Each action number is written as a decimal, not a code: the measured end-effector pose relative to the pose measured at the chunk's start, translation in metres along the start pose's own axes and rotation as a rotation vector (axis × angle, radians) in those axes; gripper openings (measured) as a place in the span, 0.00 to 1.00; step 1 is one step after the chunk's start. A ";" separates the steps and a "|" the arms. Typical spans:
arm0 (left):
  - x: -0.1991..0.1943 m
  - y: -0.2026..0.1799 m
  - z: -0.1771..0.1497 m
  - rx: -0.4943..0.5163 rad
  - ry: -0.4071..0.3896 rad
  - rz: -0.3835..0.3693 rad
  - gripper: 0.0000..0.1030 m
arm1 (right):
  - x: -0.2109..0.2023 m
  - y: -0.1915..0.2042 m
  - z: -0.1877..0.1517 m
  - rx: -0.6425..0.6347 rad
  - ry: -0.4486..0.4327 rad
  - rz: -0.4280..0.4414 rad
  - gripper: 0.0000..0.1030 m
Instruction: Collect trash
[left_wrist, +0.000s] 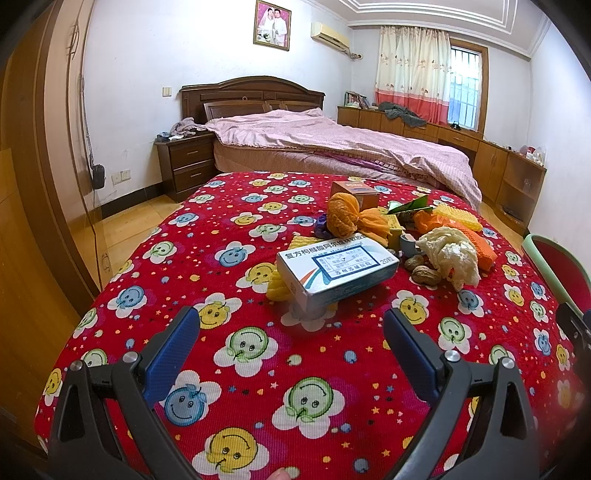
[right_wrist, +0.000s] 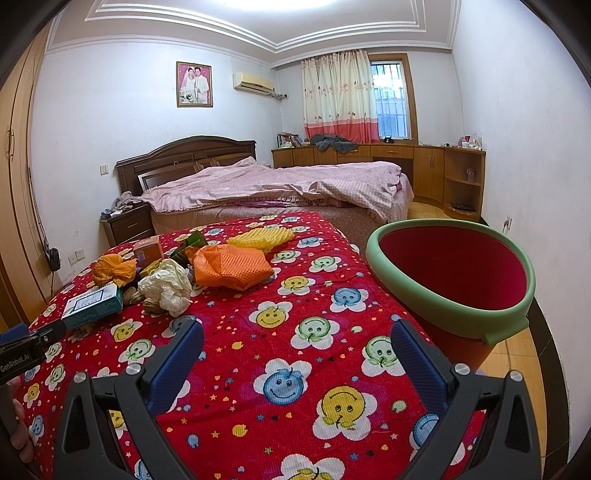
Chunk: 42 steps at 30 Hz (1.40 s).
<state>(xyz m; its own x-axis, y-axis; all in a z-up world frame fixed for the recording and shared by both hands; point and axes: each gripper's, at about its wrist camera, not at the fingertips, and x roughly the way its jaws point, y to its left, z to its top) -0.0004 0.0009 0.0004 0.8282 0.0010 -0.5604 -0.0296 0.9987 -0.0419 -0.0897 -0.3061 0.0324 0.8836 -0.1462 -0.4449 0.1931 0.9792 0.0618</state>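
A heap of trash lies on the red smiley-print cloth (left_wrist: 258, 369): a white and teal medicine box (left_wrist: 338, 275), a crumpled white bag (left_wrist: 452, 256), peanuts (left_wrist: 424, 275), an orange net ball (left_wrist: 343, 216), orange foam sheets (right_wrist: 231, 267), yellow foam netting (right_wrist: 260, 238) and a small orange box (left_wrist: 356, 192). My left gripper (left_wrist: 291, 332) is open just short of the medicine box, nothing between its fingers. My right gripper (right_wrist: 297, 347) is open over bare cloth, right of the heap. The red bin with a green rim (right_wrist: 454, 273) stands at the table's right edge.
Behind the table is a bed with a pink quilt (right_wrist: 280, 181) and a dark nightstand (left_wrist: 188, 162). Wooden cabinets (right_wrist: 424, 166) line the far wall under a curtained window. A wardrobe (left_wrist: 33, 184) stands on the left. Part of the left gripper (right_wrist: 26, 345) shows in the right wrist view.
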 end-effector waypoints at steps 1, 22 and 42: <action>0.000 0.000 0.000 0.000 0.000 0.001 0.96 | 0.000 0.000 0.000 0.000 0.001 0.000 1.00; 0.031 -0.005 0.036 -0.006 0.107 -0.104 0.96 | 0.012 -0.003 0.003 0.007 0.074 0.024 1.00; 0.084 -0.032 0.053 0.313 0.238 -0.147 0.86 | 0.013 0.002 0.020 0.021 0.203 0.046 1.00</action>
<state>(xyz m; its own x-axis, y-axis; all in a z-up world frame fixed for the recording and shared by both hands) 0.0998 -0.0282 -0.0015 0.6578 -0.1176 -0.7439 0.2811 0.9547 0.0977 -0.0691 -0.3087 0.0448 0.7883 -0.0676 -0.6116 0.1649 0.9808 0.1041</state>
